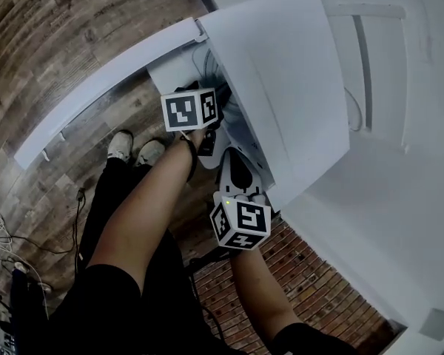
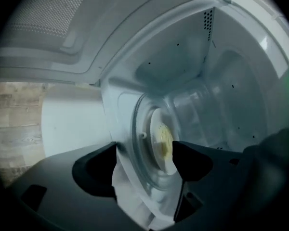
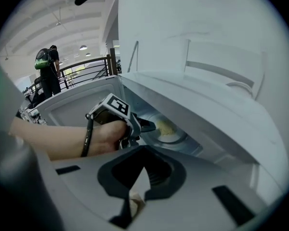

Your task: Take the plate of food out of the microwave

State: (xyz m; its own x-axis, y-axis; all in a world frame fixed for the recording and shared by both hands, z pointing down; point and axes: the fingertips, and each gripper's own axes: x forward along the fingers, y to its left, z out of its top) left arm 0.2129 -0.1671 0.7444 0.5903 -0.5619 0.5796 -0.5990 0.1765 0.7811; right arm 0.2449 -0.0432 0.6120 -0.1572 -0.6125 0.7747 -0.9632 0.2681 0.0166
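The white microwave (image 1: 281, 72) stands with its door (image 1: 96, 95) swung open to the left. Inside, a pale plate with yellow food (image 2: 163, 142) rests on the glass turntable (image 2: 138, 124); the plate (image 3: 167, 129) also shows in the right gripper view. My left gripper (image 2: 143, 161) is open at the mouth of the cavity, just short of the plate, with nothing between its fingers. Its marker cube (image 1: 191, 111) sits at the opening. My right gripper (image 3: 137, 179) hangs back outside the microwave, jaws shut and holding nothing, marker cube (image 1: 240, 224) below the left one.
Wood-plank floor (image 1: 52, 35) lies left of the microwave and brick-pattern floor (image 1: 303, 294) lies under it. Cables (image 1: 4, 235) trail at the far left. My own shoes (image 1: 133, 150) are below the door. A person (image 3: 49, 71) stands far off by a railing (image 3: 89, 64).
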